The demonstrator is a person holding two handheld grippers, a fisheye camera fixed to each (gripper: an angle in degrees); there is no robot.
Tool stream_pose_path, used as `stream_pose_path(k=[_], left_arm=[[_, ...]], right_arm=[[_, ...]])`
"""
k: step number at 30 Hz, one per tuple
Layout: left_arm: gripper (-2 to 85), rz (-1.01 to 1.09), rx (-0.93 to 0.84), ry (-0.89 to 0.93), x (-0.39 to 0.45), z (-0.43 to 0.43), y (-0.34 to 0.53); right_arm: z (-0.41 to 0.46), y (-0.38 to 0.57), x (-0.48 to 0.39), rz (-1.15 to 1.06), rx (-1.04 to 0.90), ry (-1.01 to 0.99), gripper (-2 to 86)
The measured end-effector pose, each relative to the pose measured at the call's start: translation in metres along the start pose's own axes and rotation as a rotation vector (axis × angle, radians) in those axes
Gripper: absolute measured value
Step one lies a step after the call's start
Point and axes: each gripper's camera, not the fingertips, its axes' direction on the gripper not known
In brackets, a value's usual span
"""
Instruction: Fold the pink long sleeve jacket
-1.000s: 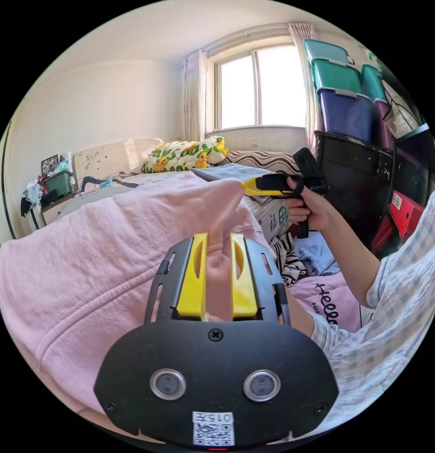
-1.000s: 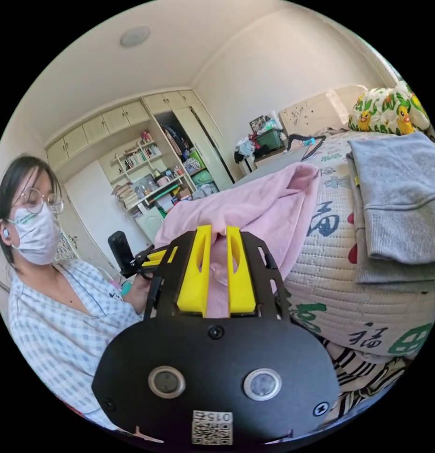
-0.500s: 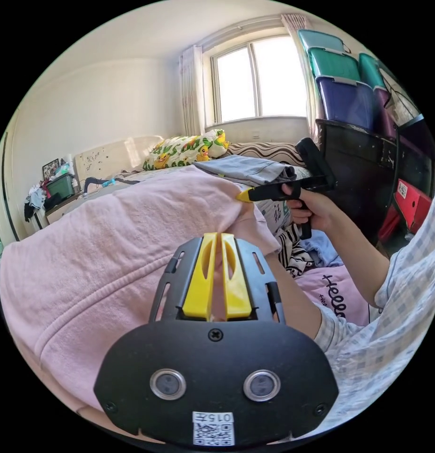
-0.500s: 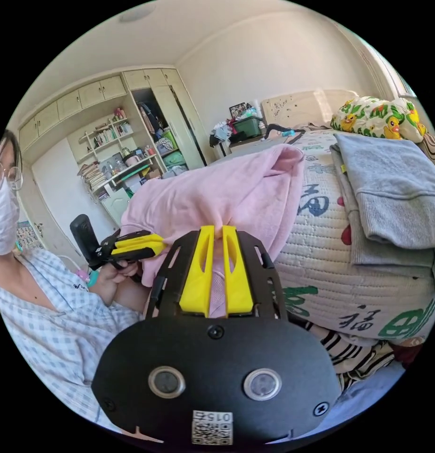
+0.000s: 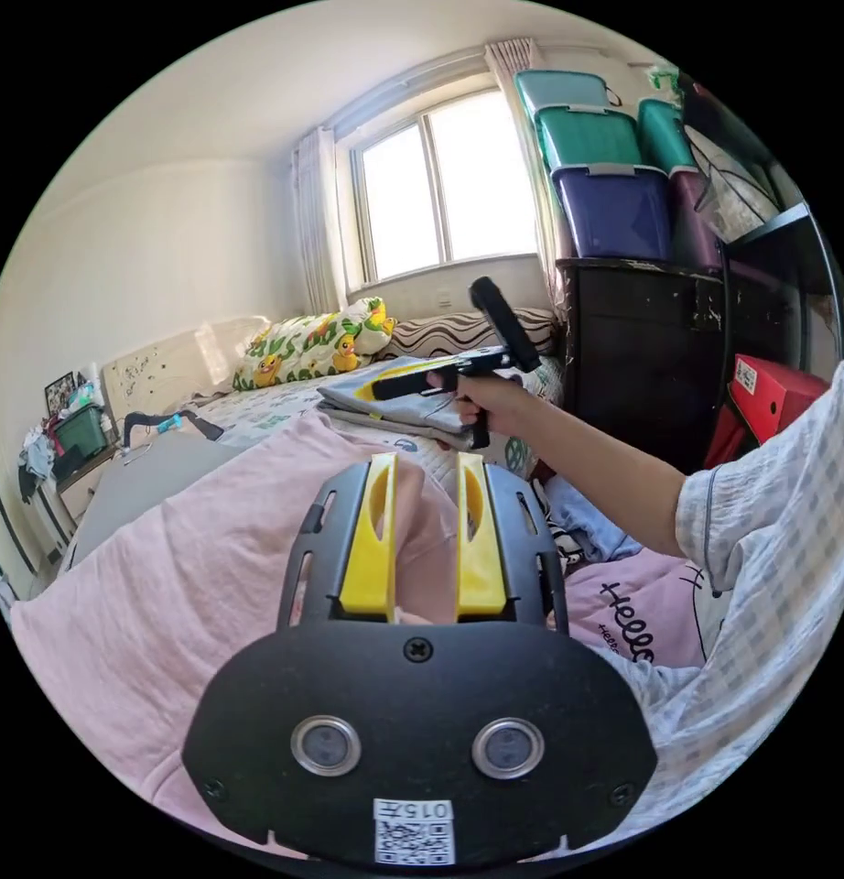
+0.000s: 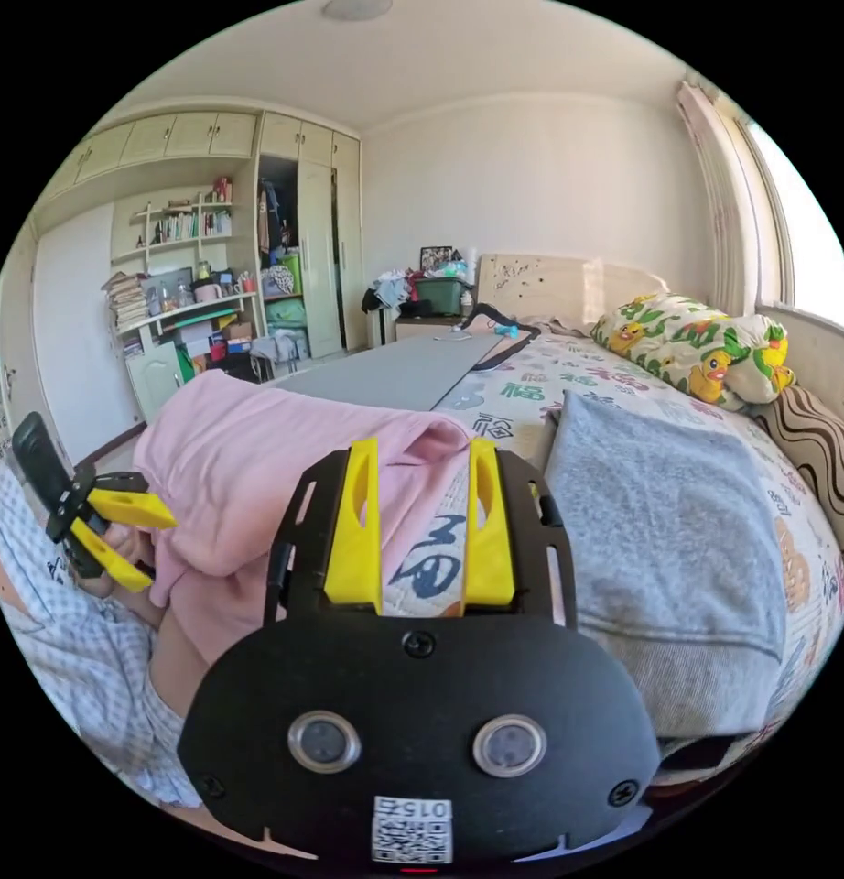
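The pink long sleeve jacket [image 5: 211,586] lies bunched on the near edge of a bed, its far edge folded into a soft ridge [image 6: 257,458]. The bed [image 6: 532,385] wears a pale quilted cover printed with large green and blue characters. A grey board [image 6: 394,371] lies flat on the bed's left part, running toward the pale headboard [image 6: 550,284]. To the right of the jacket rests a folded grey sweatshirt [image 6: 669,531], and beyond that a pillow with yellow ducks [image 6: 697,352] and a brown wavy-striped cushion [image 6: 816,439]. A bright window [image 5: 449,192] is on the far wall, with stacked plastic storage boxes [image 5: 605,165] on a dark cabinet [image 5: 642,348] to its right; tall cupboards and crowded shelves [image 6: 193,275] line the wall opposite the window. The left gripper [image 5: 425,481] has its yellow jaws parted with a clear gap, pink fabric lying loose between and beneath them. The right gripper [image 6: 420,467] is likewise spread open, hovering over the bedcover just past the jacket's ridge, gripping nothing. The person's right hand [image 5: 491,403] holds it above the grey sweatshirt.
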Motion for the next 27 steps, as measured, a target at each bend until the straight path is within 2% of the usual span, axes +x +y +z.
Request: stream_pose_path(k=[3,6,9,14,18,21,24,27], left_arm=[[9.6,0.024,-0.113,-0.048,0.010,0.037,-0.003],[7.9,-0.009,-0.125,-0.060,0.008,0.044,-0.005],[5.7,-0.017,-0.177,-0.034,0.005,0.059,-0.005],[2.3,-0.011,-0.161,0.023,0.011,0.061,0.000],[0.7,0.070,-0.054,0.073,0.035,0.035,0.000],[0.0,0.149,-0.144,0.057,0.058,0.056,0.006],[-0.2,0.111,-0.289,0.055,0.057,0.095,0.029],[-0.2,0.087,-0.310,0.049,0.063,0.096,0.044]], right_arm=[[0.049,-0.027,0.001,-0.019,-0.101,0.043,11.9],[0.099,-0.053,0.003,0.031,-0.266,0.119,11.2],[0.126,-0.071,0.001,0.032,-0.275,0.125,10.6],[0.156,-0.086,0.000,-0.016,-0.322,0.121,6.7],[0.179,-0.090,0.017,0.035,-0.361,0.096,3.8],[0.210,-0.086,0.020,0.031,-0.428,0.095,3.4],[0.235,-0.073,0.019,0.027,-0.471,0.103,3.6],[0.245,-0.058,0.019,0.023,-0.472,0.100,4.0]])
